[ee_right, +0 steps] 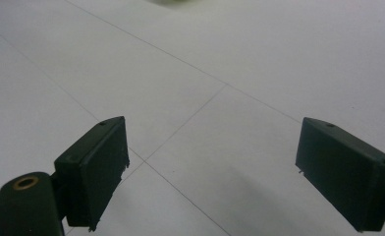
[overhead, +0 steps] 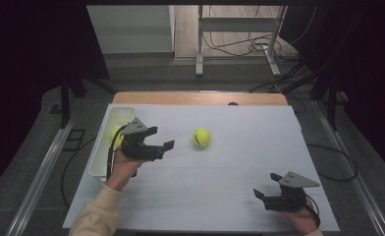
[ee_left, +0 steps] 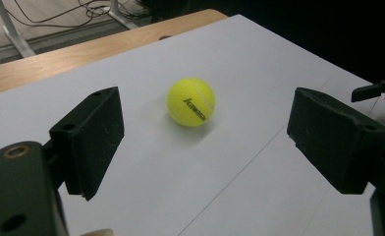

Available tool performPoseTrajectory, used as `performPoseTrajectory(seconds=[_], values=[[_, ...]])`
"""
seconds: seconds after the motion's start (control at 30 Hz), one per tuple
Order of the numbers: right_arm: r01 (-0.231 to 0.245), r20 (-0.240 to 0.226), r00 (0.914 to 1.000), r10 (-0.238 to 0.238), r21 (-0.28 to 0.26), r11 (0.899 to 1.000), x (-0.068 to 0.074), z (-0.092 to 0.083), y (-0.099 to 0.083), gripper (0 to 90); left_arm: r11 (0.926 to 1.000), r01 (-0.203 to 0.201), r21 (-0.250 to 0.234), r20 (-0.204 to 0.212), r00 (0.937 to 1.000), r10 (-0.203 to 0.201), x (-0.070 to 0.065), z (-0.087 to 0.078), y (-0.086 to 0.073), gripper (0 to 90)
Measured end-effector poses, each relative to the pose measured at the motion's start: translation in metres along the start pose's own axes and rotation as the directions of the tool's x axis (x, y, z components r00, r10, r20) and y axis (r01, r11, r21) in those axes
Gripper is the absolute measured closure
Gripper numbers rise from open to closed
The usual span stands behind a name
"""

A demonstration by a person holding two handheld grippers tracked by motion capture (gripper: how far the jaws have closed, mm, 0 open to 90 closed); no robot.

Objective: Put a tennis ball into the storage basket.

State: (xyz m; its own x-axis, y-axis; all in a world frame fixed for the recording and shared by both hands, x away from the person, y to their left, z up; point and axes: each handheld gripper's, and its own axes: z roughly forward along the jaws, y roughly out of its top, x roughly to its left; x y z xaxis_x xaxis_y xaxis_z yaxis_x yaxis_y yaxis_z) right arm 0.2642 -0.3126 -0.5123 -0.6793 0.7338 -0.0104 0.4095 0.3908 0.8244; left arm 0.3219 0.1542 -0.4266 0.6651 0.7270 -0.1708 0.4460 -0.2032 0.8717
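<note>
A yellow tennis ball (overhead: pixel 201 137) with dark lettering lies on the white mat (overhead: pixel 230 162), a little left of its middle. My left gripper (overhead: pixel 163 137) hovers just left of the ball, pointing toward it, open and empty. In the left gripper view the ball (ee_left: pixel 191 102) sits ahead between the two spread black jaws, apart from both. My right gripper (overhead: pixel 265 185) rests near the front right of the mat, open with nothing between its jaws; its own view looks along bare mat (ee_right: pixel 205 98).
A white bin (overhead: pixel 98 147) stands along the mat's left edge, with a second yellow ball (overhead: pixel 117 136) partly hidden behind my left gripper. The wooden table edge (overhead: pixel 200 97) runs along the back. A metal stand (overhead: pixel 239 39) and cables are on the floor beyond.
</note>
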Motion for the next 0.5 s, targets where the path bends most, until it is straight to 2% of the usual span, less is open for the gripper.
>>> performPoseTrajectory(seconds=[0.5], values=[[0.003,-0.008,1.0,-0.003,-0.011,1.0,0.0,0.0,0.001,13.0,0.9984,-0.001,0.056,0.014,0.9999,0.001,-0.006,0.031,0.005,14.7]])
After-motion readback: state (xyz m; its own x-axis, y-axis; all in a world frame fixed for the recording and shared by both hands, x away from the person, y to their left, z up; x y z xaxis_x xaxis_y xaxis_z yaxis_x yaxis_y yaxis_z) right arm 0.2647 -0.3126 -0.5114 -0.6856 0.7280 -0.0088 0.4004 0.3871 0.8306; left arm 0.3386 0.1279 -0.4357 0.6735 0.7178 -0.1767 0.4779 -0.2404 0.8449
